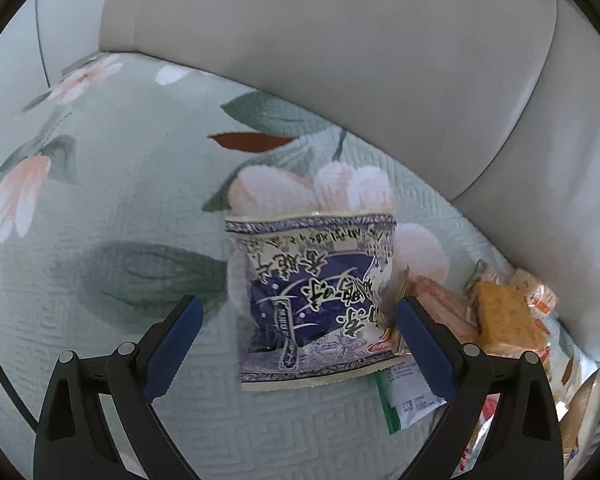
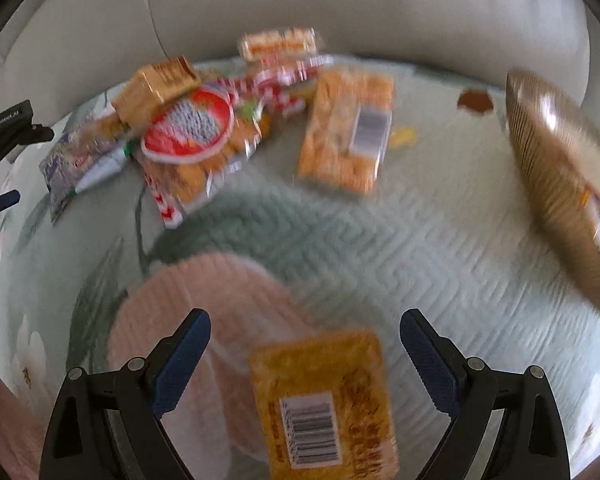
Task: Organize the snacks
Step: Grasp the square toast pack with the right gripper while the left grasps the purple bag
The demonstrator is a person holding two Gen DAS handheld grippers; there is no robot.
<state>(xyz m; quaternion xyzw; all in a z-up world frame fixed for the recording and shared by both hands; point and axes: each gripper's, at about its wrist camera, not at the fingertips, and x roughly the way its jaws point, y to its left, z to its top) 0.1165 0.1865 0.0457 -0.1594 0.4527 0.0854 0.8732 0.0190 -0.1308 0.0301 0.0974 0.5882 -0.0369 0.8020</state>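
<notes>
In the left wrist view my left gripper is open, its jaws on either side of a blue-and-white snack packet lying on the floral sofa cover. In the right wrist view my right gripper is open above a yellow snack packet with a barcode, which lies between the jaws without being gripped. A pile of snack packets lies at the back left, with an orange cracker pack beside it. The view is blurred.
More snacks lie right of the left gripper: an orange cracker pack and a green-and-white sachet. A brown ribbed bag stands at the right. The beige sofa backrest rises behind. The other gripper's handle shows at far left.
</notes>
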